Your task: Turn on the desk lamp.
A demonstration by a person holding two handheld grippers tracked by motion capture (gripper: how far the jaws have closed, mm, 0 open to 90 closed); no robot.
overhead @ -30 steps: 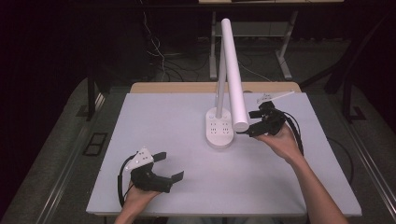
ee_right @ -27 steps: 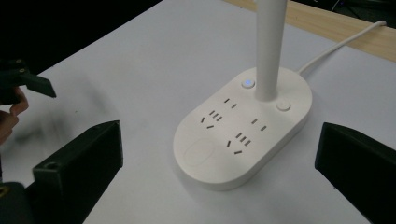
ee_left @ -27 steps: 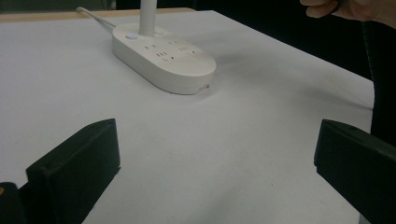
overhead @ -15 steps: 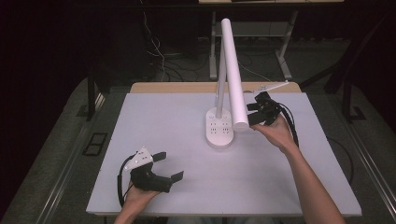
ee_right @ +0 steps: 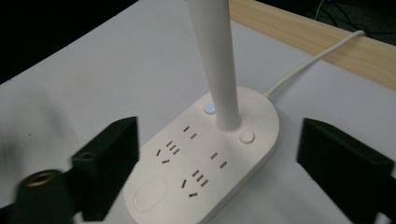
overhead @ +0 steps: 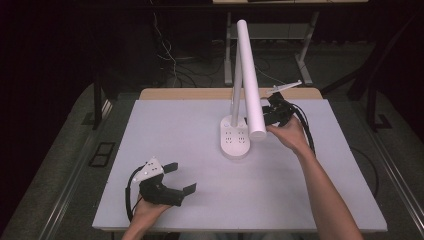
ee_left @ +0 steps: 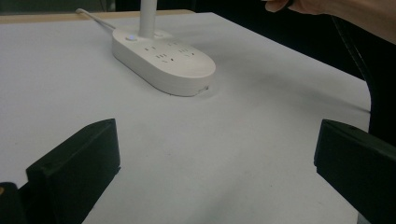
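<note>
A white desk lamp stands mid-table on an oval base (overhead: pixel 235 142) that carries several sockets. Its post (overhead: pixel 235 95) rises to a long tube head (overhead: pixel 250 75) that slopes down toward me. My right gripper (overhead: pixel 266 118) hovers open just right of the tube's low end. In the right gripper view its jaws (ee_right: pixel 224 179) straddle the base (ee_right: pixel 205 158) from above, near the post (ee_right: pixel 217 60) and a blue-lit button (ee_right: pixel 210 108). My left gripper (overhead: pixel 181 177) rests open at the near left. Its view (ee_left: pixel 215 172) faces the base (ee_left: pixel 163 58) across bare table.
The white table top (overhead: pixel 175 130) has a wooden strip (overhead: pixel 200 93) along its far edge, where the lamp's white cable (ee_right: pixel 313 58) runs off. The right forearm (overhead: pixel 325 195) crosses the table's right side. Dark floor, cables and table legs lie beyond.
My right gripper has moved a little farther away and left, closer to the low end of the lamp's tube. The left gripper has stayed put.
</note>
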